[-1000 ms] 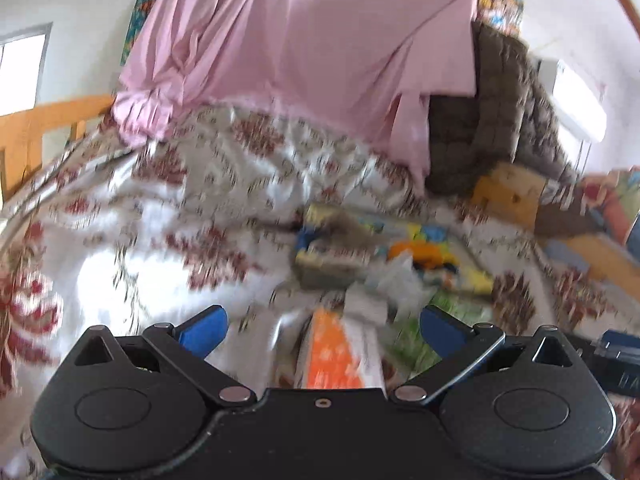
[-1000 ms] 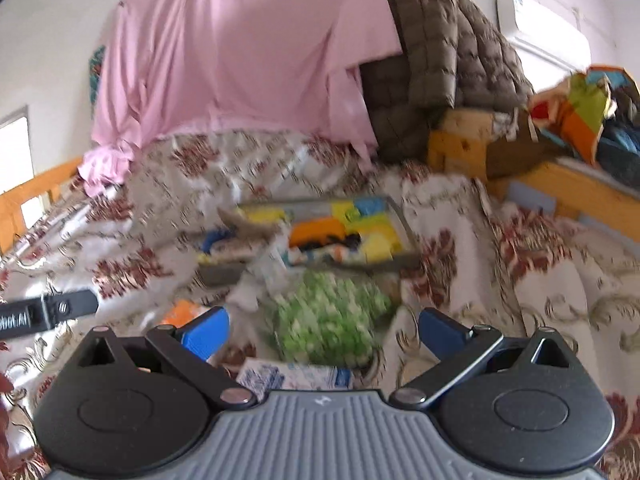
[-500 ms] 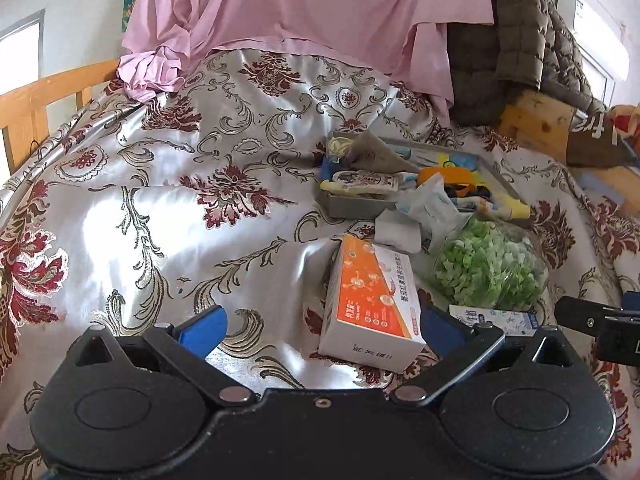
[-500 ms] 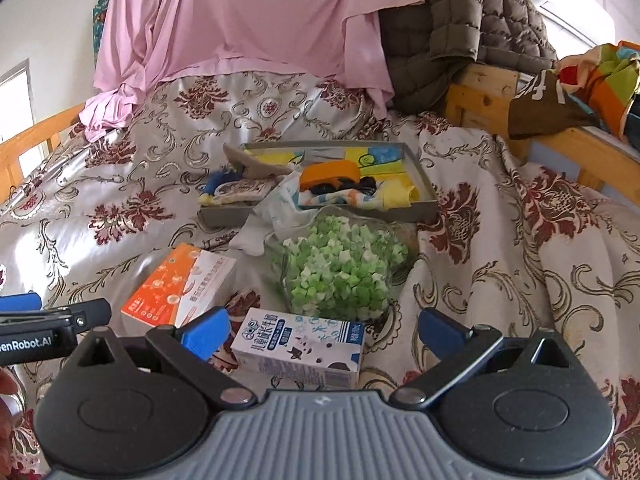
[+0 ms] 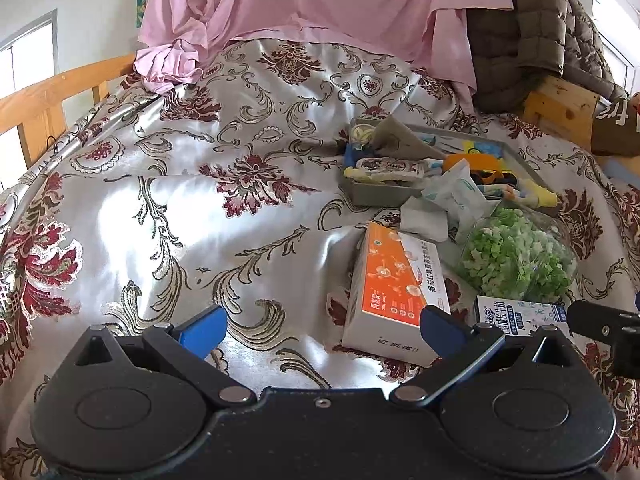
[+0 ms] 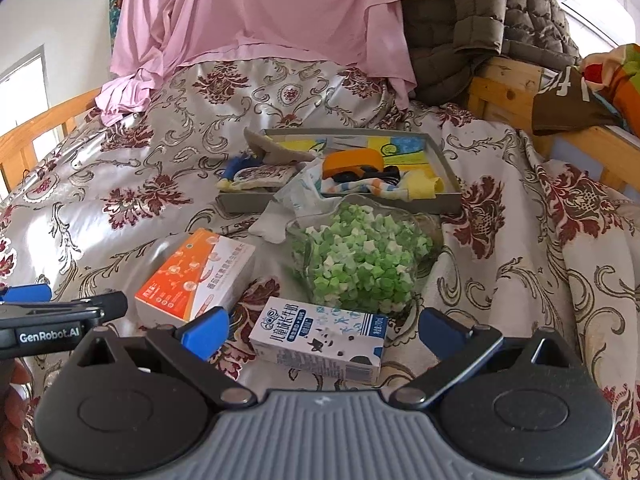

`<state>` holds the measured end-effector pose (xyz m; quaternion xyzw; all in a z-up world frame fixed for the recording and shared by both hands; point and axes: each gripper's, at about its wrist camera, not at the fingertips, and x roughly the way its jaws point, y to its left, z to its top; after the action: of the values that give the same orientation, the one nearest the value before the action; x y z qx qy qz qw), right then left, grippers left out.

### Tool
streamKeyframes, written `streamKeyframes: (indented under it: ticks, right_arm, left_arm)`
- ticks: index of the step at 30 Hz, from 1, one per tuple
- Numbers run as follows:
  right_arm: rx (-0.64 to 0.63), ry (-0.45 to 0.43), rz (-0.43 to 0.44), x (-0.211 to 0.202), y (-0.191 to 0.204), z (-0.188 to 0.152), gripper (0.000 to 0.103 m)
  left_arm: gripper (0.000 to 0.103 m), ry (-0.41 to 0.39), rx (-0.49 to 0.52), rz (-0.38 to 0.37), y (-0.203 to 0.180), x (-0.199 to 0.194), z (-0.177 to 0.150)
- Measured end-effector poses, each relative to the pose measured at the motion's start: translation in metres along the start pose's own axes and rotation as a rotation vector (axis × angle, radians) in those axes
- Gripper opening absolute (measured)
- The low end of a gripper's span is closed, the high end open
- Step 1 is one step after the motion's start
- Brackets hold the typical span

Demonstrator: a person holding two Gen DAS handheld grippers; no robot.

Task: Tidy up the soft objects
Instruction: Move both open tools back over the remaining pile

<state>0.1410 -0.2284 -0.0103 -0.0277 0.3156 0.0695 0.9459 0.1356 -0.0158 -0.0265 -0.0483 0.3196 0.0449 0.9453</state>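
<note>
Now: two empty grippers over one cluttered bedspread

Left gripper gapes wide, holding nothing. At its 1 o'clock lies one orange box. Right gripper also gapes wide, one milk carton between its fingers untouched, one bag of green stars and one grey tray at 12 o'clock.

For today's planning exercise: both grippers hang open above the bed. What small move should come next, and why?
Probably ease the right gripper forward and down over the milk carton. It lies directly between the open blue fingers, nearest of all, apart from the bag of green stars, and outside the grey tray.
</note>
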Motion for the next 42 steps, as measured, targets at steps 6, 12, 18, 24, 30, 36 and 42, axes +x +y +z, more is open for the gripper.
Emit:
streamKeyframes:
  ticks: [6,12,18,24,30,36,42]
  right_arm:
    - [-0.011,0.006,0.013,0.002,0.003,0.000,0.103]
    - [-0.009,-0.015,0.036,-0.001,0.004,0.000,0.103]
    - [-0.018,-0.050,0.041,-0.001,0.008,0.003,0.103]
    - [-0.104,-0.133,-0.035,0.005,0.014,0.008,0.103]
    - [-0.219,-0.223,-0.122,0.018,0.016,0.015,0.103]
    - [-0.199,-0.230,-0.136,0.043,0.002,0.028,0.103]
    - [-0.151,-0.205,-0.121,0.072,-0.015,0.042,0.103]
  left_arm:
    - [0.102,0.029,0.003,0.030,0.000,0.007,-0.002]
    - [0.102,0.029,-0.037,0.041,0.003,0.008,-0.001]
    - [0.102,0.001,-0.094,0.049,0.009,0.008,0.004]
    - [0.102,-0.021,-0.128,0.048,0.012,0.016,0.010]
    - [0.102,-0.046,-0.062,-0.015,0.002,0.039,0.028]
    - [0.102,-0.080,0.019,-0.123,-0.008,0.067,0.051]
    - [0.102,-0.088,0.080,-0.236,-0.014,0.101,0.070]
